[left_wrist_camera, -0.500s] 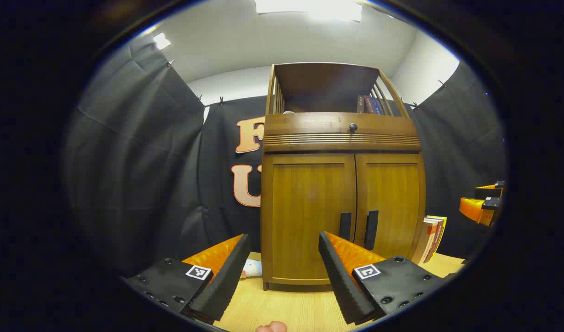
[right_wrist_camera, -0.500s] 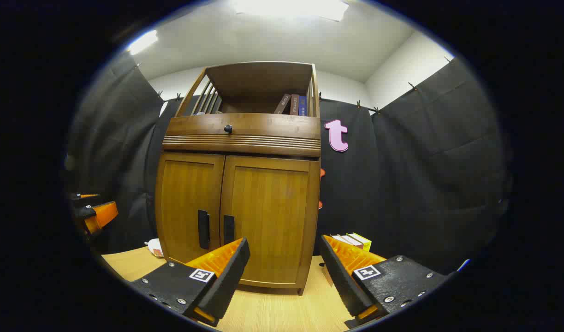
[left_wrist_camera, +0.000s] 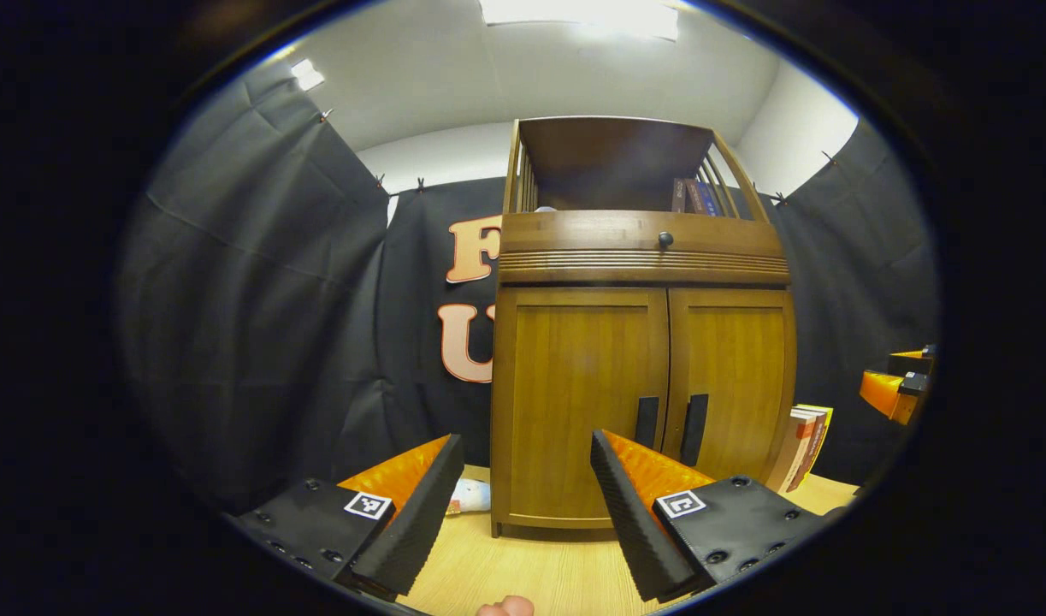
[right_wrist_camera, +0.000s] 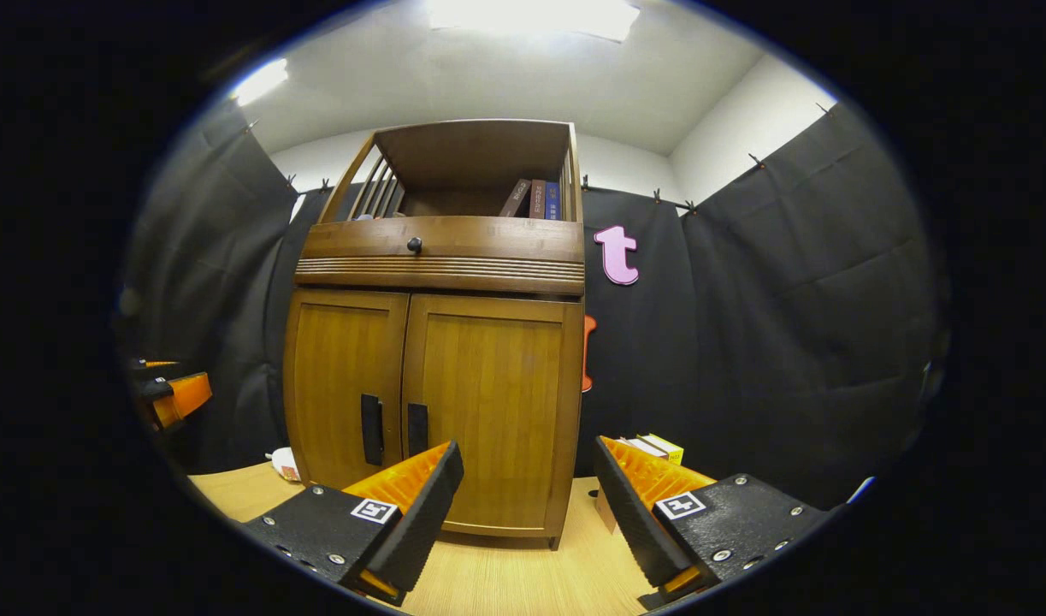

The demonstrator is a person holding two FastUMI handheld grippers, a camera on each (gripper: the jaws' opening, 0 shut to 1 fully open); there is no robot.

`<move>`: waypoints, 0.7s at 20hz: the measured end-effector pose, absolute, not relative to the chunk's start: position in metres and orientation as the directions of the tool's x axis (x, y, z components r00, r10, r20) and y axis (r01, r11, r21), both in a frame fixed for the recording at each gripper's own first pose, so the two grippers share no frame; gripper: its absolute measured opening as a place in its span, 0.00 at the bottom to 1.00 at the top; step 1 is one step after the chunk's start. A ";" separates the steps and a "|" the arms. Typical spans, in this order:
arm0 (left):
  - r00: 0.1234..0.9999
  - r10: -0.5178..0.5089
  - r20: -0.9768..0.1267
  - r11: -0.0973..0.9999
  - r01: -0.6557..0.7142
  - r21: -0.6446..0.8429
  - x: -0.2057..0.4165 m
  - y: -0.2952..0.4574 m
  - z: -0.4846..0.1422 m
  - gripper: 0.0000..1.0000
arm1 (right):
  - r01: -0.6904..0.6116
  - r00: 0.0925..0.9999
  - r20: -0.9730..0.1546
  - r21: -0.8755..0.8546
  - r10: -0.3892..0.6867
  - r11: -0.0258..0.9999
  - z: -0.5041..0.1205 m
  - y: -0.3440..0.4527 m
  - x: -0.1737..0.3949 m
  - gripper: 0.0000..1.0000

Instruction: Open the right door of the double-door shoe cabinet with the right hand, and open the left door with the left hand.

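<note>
- Your left gripper (left_wrist_camera: 523, 505) hangs in front of the shoe cabinet (left_wrist_camera: 642, 257) with its fingers spread wide and nothing between them.
- Your right gripper (right_wrist_camera: 527, 509) is spread just as wide, also holding nothing, short of the cabinet front.
- In the left gripper view, the left door (left_wrist_camera: 581, 402) sits flush and closed, its dark vertical handle (left_wrist_camera: 646, 422) right at the centre seam.
- The right door (left_wrist_camera: 732, 381) is closed too, and its handle (left_wrist_camera: 695, 417) stands just beside the other one across the seam.
- Above the doors you've got a drawer with a small round knob (left_wrist_camera: 664, 240), and over that an open shelf with a few books (left_wrist_camera: 694, 196) standing at its right end.
- The cabinet stands on a light wooden tabletop (left_wrist_camera: 523, 573).
- A couple of books (left_wrist_camera: 803, 445) lean against the cabinet's right side; a small white packet (left_wrist_camera: 469, 494) lies by its left foot.
- From your right gripper view, a yellow box (right_wrist_camera: 658, 447) lies on the table to the right of the cabinet.
- Each gripper catches the other at the far edge of its view, well apart from the cabinet.
</note>
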State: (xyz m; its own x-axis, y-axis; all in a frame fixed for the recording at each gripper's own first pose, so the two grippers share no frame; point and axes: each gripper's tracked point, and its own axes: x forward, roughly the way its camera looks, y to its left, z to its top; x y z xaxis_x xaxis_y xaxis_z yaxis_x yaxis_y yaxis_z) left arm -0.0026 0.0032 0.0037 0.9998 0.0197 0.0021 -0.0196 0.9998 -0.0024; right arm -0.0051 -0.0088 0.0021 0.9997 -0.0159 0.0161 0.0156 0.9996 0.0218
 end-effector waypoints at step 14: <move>0.999 -0.007 0.037 0.999 0.006 0.041 -0.005 -0.009 0.012 0.98 | -0.007 1.000 -0.007 0.044 0.007 0.999 -0.009 0.004 -0.002 0.94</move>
